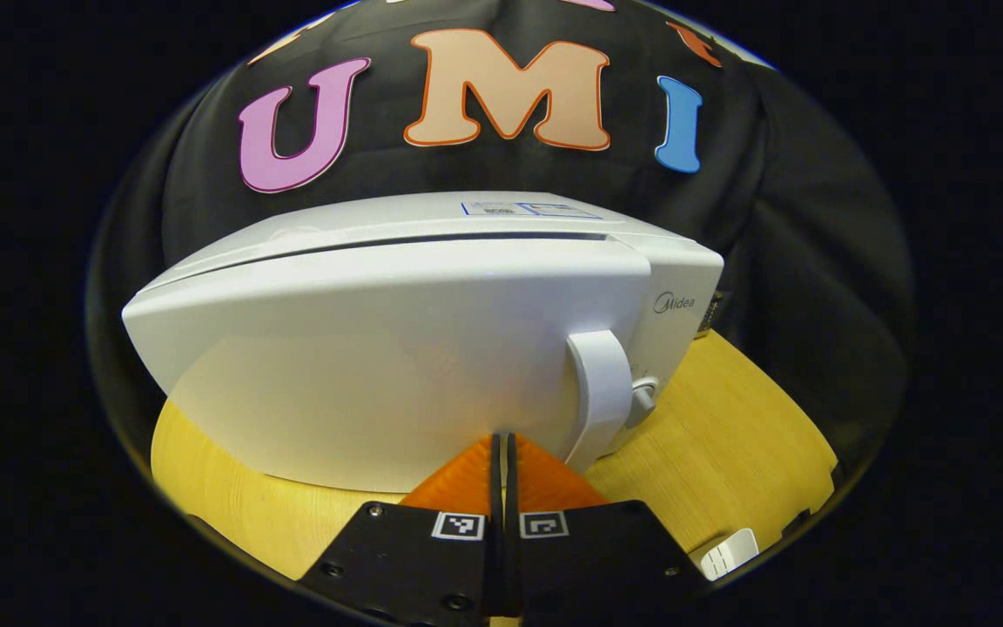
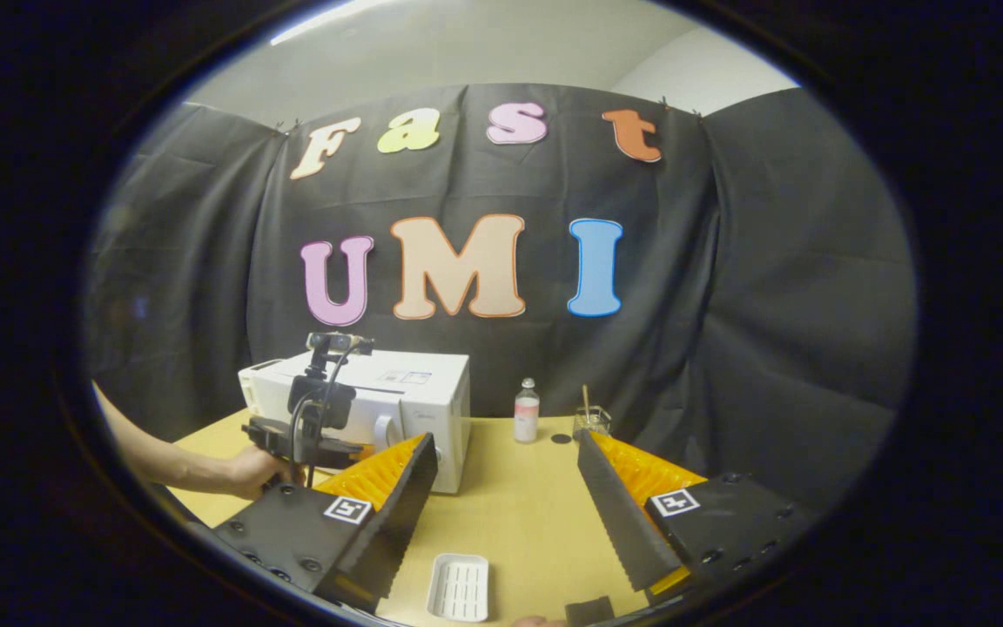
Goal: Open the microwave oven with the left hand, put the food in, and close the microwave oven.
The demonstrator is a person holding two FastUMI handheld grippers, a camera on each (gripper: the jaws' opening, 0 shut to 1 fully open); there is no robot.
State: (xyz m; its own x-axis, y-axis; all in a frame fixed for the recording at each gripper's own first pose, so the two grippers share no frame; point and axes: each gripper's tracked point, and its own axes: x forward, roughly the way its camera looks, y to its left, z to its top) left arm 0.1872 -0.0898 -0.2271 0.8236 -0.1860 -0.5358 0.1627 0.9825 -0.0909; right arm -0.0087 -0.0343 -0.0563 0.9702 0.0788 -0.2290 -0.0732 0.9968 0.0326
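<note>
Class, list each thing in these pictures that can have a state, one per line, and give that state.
Microwave door: closed, handle ungrasped.
Left claw: shut, empty, in front of the door.
Right claw: open, empty.
White tray: flat on the table, looks empty.
Small bottle: upright, capped.

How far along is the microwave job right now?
Done: nothing yet. The microwave door looks closed, its handle not gripped. In hand: the left gripper is shut, empty, close in front of the door beside the handle. The right gripper is open and empty over the table, above a white tray. Left: open the door, load the food, close it.
</note>
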